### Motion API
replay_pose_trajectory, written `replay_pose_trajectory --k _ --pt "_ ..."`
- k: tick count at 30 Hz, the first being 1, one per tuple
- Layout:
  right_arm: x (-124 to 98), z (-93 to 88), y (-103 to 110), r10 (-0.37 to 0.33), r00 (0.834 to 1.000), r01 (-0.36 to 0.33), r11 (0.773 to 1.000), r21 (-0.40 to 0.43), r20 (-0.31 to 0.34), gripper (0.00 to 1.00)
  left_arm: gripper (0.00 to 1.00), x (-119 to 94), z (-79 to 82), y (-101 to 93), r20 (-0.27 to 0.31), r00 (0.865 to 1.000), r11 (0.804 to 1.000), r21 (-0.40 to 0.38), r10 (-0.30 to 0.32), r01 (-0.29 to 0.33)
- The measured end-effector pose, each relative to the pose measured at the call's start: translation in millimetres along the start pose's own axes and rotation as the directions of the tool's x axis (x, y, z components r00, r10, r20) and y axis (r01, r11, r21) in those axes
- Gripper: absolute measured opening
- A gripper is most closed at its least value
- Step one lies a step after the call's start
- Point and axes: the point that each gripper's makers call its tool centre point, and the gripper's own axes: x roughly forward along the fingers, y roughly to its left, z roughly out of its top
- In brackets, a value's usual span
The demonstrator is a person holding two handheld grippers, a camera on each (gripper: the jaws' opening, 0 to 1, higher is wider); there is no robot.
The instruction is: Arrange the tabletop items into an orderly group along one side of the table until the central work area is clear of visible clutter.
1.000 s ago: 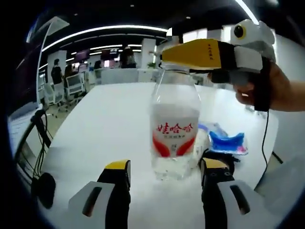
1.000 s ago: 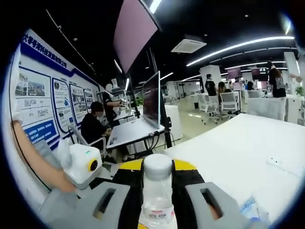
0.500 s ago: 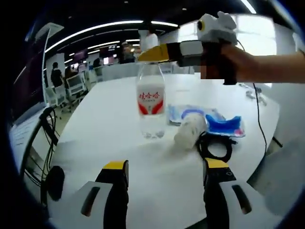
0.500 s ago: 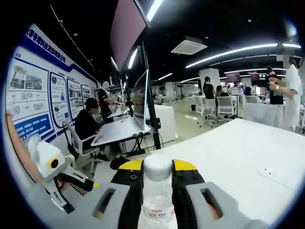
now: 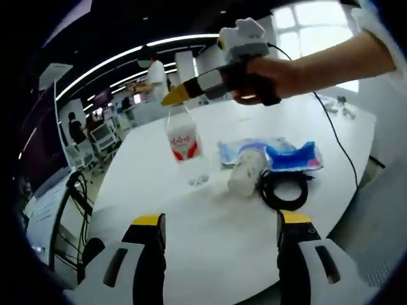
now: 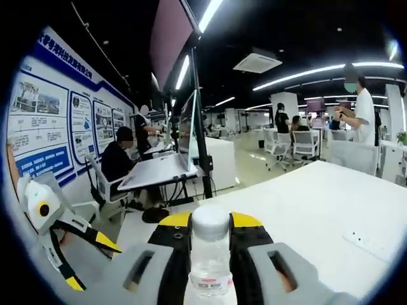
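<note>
A clear water bottle with a red and white label stands upright near the middle of the white table. My right gripper is shut on the bottle's neck from the right, held by a hand. Its own view has the white-capped bottle squeezed between the jaws of the right gripper. My left gripper is open and holds nothing, well back from the bottle; it appears again as the left gripper at the left edge. A white cup lies on its side beside a blue packet and a black cable coil.
Black cables hang at the table's left edge. A monitor on a stand rises beyond the table, with desks, chairs and several people behind it. Bare white table stretches to the right of the bottle.
My left gripper has drawn back from the bottle, so the bottle, cup, packet and coil look smaller and farther. The right gripper keeps its hold on the bottle's neck.
</note>
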Motion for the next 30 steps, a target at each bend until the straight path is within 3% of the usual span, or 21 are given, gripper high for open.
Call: replay_pose_trajectory --k 2,5,7,20,30 --pt "-2 -0.8 -1 -0.006 1.0 0.006 1.0 -0.001 -0.004 0.18 0.68 0 -1.7 -0.6 0.0 1.0 1.0 0.017 0.007 -0.007" --pt "-4 -1.8 -1 -0.007 1.0 0.007 1.0 -0.011 -0.012 0.18 0.68 3 -9.6 -1.2 -0.03 0.999 0.989 0.141 0.041 -0.036" --pt "-4 -1.7 -3 -0.008 1.0 0.007 1.0 -0.012 -0.013 0.18 0.66 4 -6.1 -2.6 -0.014 0.998 0.979 0.198 0.054 -0.05" --pt "-1 -13.8 -20 -0.016 0.999 0.015 1.0 -0.01 -0.04 0.18 0.71 2 -1.9 1.2 0.027 0.997 0.985 0.159 0.066 -0.07" --pt "7 -24.7 -30 -0.013 0.999 0.013 1.0 -0.012 -0.052 0.18 0.69 5 -9.4 0.0 -0.014 0.998 0.98 0.189 0.067 -0.063"
